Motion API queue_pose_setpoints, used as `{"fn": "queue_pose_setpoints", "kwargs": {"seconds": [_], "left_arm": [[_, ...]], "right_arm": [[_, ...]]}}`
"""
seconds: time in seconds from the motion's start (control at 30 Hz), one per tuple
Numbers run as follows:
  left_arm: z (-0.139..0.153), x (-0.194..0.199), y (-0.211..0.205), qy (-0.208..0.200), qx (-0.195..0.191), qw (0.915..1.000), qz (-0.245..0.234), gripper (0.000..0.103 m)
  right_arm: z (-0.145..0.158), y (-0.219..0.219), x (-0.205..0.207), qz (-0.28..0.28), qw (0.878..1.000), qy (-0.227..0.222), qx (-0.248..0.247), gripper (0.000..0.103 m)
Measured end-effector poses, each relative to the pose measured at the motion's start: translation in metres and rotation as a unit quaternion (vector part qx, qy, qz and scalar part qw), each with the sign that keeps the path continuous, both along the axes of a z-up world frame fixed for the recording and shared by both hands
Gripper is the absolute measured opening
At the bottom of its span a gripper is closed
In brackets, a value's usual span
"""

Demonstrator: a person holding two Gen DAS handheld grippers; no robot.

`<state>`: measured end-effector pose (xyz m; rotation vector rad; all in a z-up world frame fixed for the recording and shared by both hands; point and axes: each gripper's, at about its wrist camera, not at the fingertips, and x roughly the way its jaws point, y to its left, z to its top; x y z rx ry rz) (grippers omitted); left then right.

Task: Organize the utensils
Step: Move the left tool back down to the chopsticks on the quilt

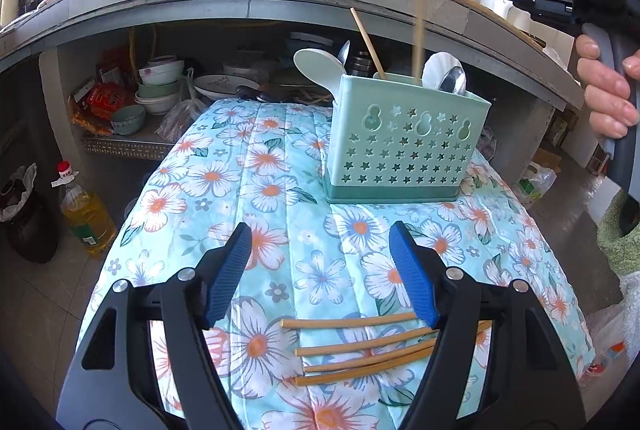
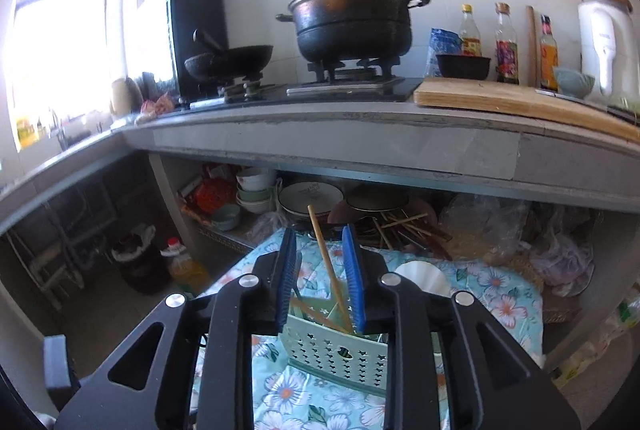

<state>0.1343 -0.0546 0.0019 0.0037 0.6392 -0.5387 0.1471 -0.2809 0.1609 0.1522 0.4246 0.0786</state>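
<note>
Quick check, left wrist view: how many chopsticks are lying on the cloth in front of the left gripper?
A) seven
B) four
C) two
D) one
B: four chopsticks lie side by side on the floral cloth, just beyond the open left gripper; two more already stand in the green holder.

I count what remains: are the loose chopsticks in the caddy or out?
Out: four chopsticks lie flat on the floral cloth, before the green caddy.
</note>
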Motion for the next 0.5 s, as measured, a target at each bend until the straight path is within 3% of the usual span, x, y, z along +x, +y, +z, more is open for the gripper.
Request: {"fn": "queue_pose_setpoints", "kwargs": {"seconds": [0.3,0.4,0.5], "left_arm": [[-0.002,-0.006,-0.006,-0.010,0.013,0.9996,-0.023,0.067],[-0.004,-0.012,-0.010,-0.015,0.022,0.9985,-0.048,0.067],[-0.007,-0.023,-0.015,-0.020,0.028,0.9963,-0.079,0.067]], "right_arm": [[0.005,-0.037,-0.053,0.008,0.995,-0.028,0.099,0.035],[-0.011,-0.045,-0.082,-0.007,0.994,-0.012,0.111,0.043],[-0.045,-0.053,-0.107,-0.034,0.991,0.035,0.127,0.044]]}}
